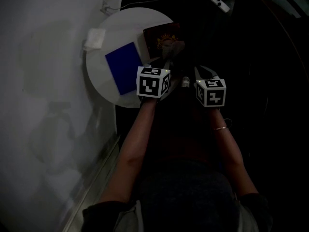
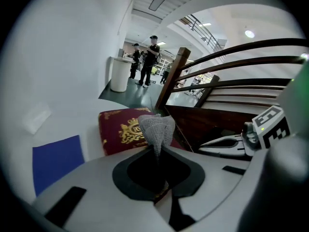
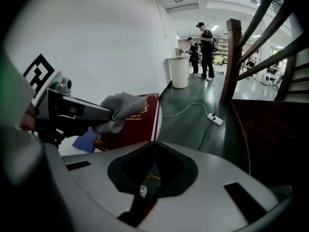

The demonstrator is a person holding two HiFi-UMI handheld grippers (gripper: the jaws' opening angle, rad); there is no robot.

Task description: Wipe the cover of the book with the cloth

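Wiping is only just starting.
My left hand-held gripper [image 2: 157, 152] is pinching the cloth [image 2: 157, 127] at the book [image 2: 120, 129]; my right hand-held gripper [image 3: 154, 146] is clamping its edge.

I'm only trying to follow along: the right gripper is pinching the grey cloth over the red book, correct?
Not quite. It is the left gripper that pinches the grey cloth over the red book. The left gripper view shows the cloth caught between its jaws.
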